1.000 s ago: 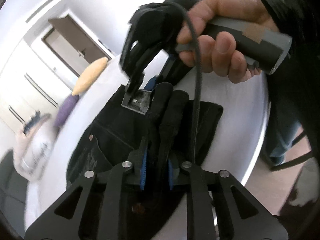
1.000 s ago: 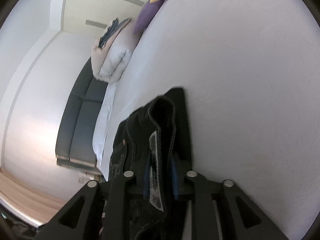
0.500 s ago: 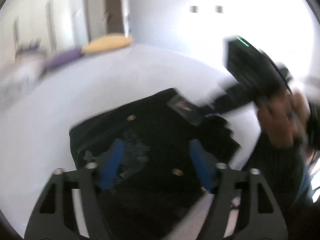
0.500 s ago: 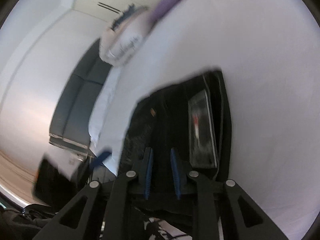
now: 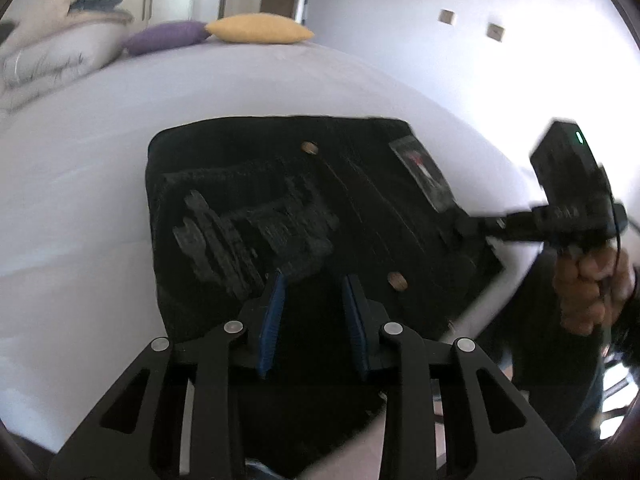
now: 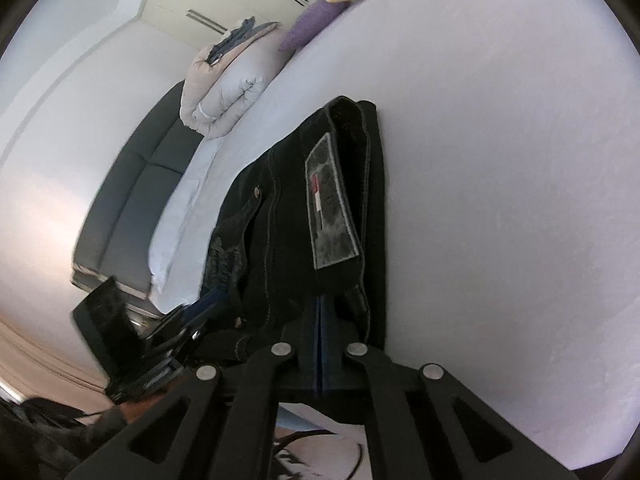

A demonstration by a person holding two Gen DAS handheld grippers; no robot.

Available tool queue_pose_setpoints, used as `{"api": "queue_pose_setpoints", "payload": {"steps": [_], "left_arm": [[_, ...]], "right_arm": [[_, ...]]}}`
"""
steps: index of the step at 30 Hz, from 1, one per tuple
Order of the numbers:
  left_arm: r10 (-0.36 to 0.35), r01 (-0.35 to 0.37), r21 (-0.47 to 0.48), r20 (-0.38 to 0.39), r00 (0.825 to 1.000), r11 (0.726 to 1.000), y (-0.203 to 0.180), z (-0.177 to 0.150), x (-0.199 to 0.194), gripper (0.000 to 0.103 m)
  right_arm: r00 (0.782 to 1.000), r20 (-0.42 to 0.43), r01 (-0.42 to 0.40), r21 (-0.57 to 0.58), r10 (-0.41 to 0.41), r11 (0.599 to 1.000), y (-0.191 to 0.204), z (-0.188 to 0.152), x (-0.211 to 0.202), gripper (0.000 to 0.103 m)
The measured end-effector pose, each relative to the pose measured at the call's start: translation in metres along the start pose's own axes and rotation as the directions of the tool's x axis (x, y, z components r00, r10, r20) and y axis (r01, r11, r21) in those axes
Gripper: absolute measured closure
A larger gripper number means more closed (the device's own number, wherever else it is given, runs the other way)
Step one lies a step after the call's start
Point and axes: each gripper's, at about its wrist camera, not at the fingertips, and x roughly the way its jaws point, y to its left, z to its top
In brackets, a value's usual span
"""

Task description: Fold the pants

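Both grippers have let go since a second ago: right gripper [image 6: 320, 312] jaws shut empty, left gripper [image 5: 312, 304] jaws closing on nothing, pants [image 5: 320, 200] lying folded on the bed [image 5: 100, 160], likely finished.

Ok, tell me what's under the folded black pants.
The black pants lie on the white bed sheet, which shows all around them. Whatever sits directly beneath the folded layers is covered.

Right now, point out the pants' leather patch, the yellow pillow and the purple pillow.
leather patch [image 6: 331, 204]: right wrist view, patch centre.
yellow pillow [image 5: 260, 29]: left wrist view, middle of cushion.
purple pillow [image 5: 166, 37]: left wrist view, middle of cushion.
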Motion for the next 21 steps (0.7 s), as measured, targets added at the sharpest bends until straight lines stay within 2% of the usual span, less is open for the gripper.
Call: {"api": "queue_pose_setpoints", "payload": {"steps": [3, 6, 9, 11, 13, 14, 16, 17, 21], "left_arm": [[-0.001, -0.001, 0.080, 0.022, 1.000, 0.997, -0.014, -0.009, -0.011, 0.074], [-0.041, 0.042, -0.019, 0.045, 0.998, 0.999, 0.014, 0.012, -0.020, 0.074], [-0.054, 0.061, -0.138, 0.055, 0.997, 0.989, 0.059, 0.054, -0.013, 0.074], [-0.055, 0.061, -0.204, 0.033, 0.998, 0.977, 0.085, 0.078, 0.006, 0.076], [-0.046, 0.040, -0.224, -0.022, 0.999, 0.974, 0.097, 0.091, 0.029, 0.078], [-0.029, 0.014, -0.211, -0.065, 0.997, 0.977, 0.097, 0.092, 0.043, 0.079], [0.009, -0.023, -0.153, -0.086, 0.996, 0.988, 0.086, 0.088, 0.055, 0.079], [0.034, -0.043, -0.113, -0.082, 0.996, 0.993, 0.077, 0.081, 0.054, 0.079], [0.054, -0.058, -0.072, -0.059, 0.997, 0.996, 0.054, 0.056, 0.041, 0.079]], "right_arm": [[1.000, 0.005, 0.017, -0.022, -0.017, 1.000, 0.004, -0.001, 0.000, 0.103], [1.000, 0.006, 0.016, -0.019, -0.016, 1.000, 0.000, -0.003, -0.002, 0.103], [1.000, 0.012, 0.020, -0.014, -0.020, 1.000, -0.002, -0.006, -0.004, 0.103], [1.000, 0.015, 0.025, -0.010, -0.025, 1.000, -0.001, -0.009, -0.006, 0.103], [0.999, 0.020, 0.029, -0.004, -0.028, 1.000, 0.000, -0.009, -0.006, 0.103], [0.999, 0.022, 0.028, -0.001, -0.028, 1.000, 0.001, -0.009, -0.005, 0.103], [0.999, 0.026, 0.025, 0.008, -0.025, 1.000, -0.001, -0.010, -0.006, 0.103], [0.999, 0.028, 0.023, 0.009, -0.024, 1.000, -0.001, -0.011, -0.006, 0.103], [0.999, 0.032, 0.013, 0.013, -0.013, 1.000, -0.005, -0.013, -0.007, 0.103]]}}
